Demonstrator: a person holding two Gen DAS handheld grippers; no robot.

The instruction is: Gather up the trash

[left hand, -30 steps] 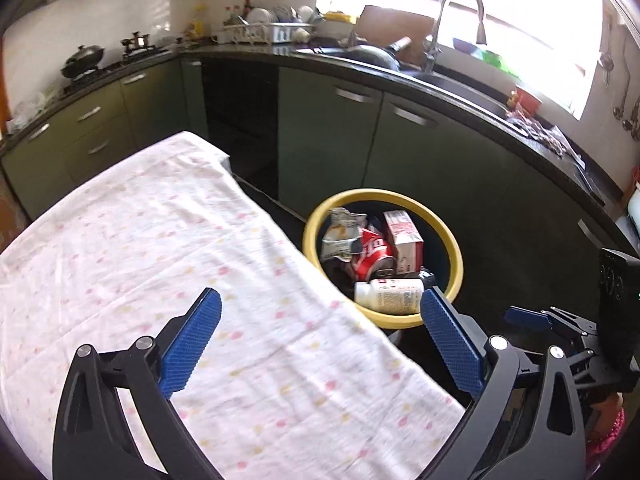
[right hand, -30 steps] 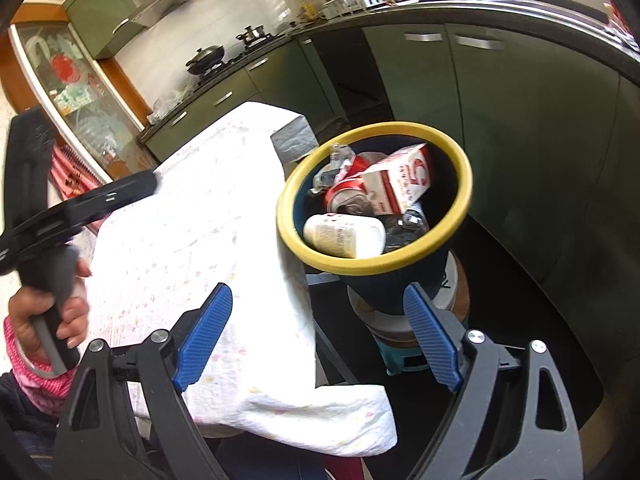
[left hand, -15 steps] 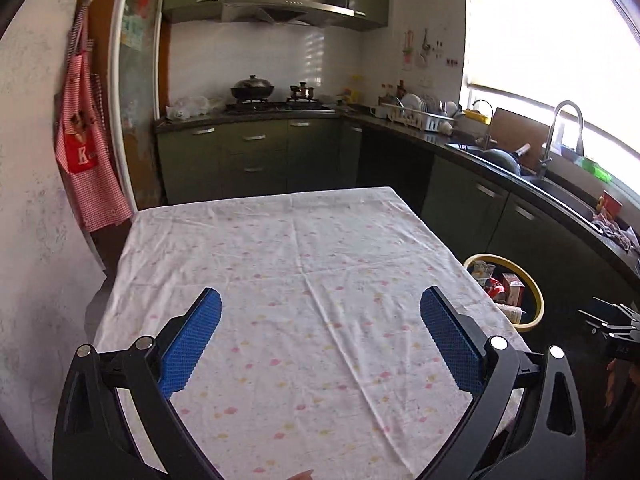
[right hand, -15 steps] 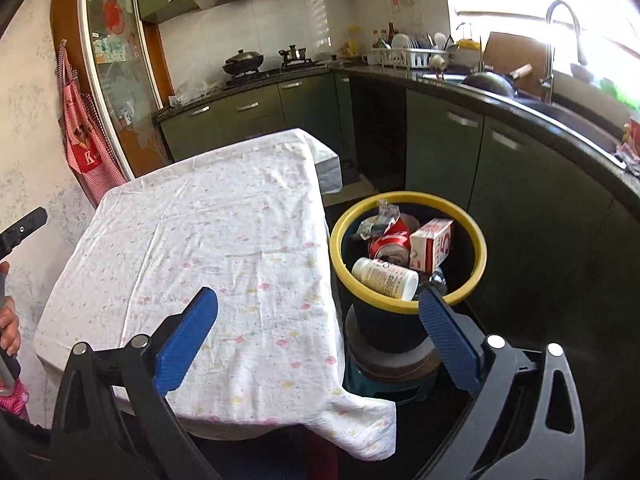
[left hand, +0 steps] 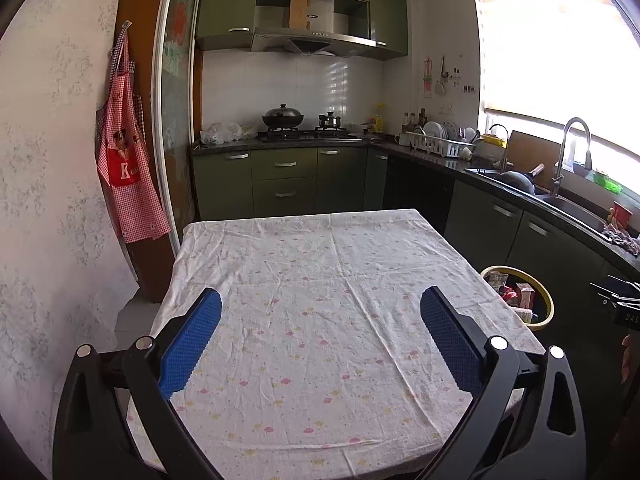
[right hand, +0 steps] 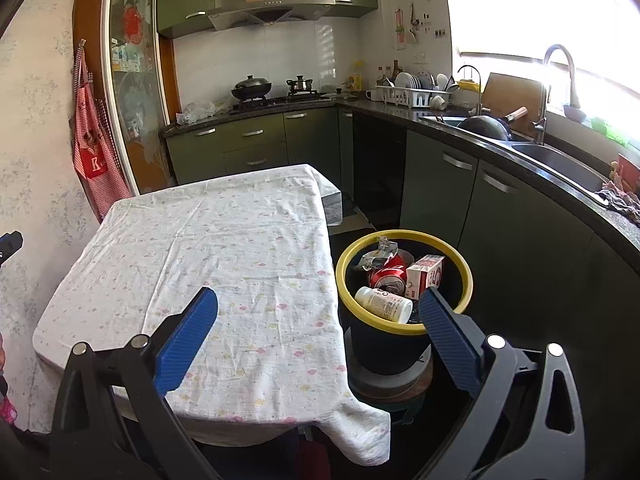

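Observation:
A dark bin with a yellow rim (right hand: 466,280) stands on a stool right of the table. In it lie a white bottle (right hand: 383,303), a red can (right hand: 387,276), a red and white carton (right hand: 427,274) and a crumpled wrapper (right hand: 380,251). The bin also shows in the left wrist view (left hand: 548,304). My left gripper (left hand: 318,334) is open and empty above the table's near end. My right gripper (right hand: 318,334) is open and empty, near the bin and above the table's right edge.
The table wears a white flowered cloth (left hand: 320,280) with nothing on it. Green cabinets and a dark counter (right hand: 520,152) with a sink and tap run along the right. A red apron (left hand: 126,168) hangs on the left wall.
Both grippers have pulled back and up from the bin, and the views have levelled. The left view has swung from the bin to the whole table. Both stay open and empty.

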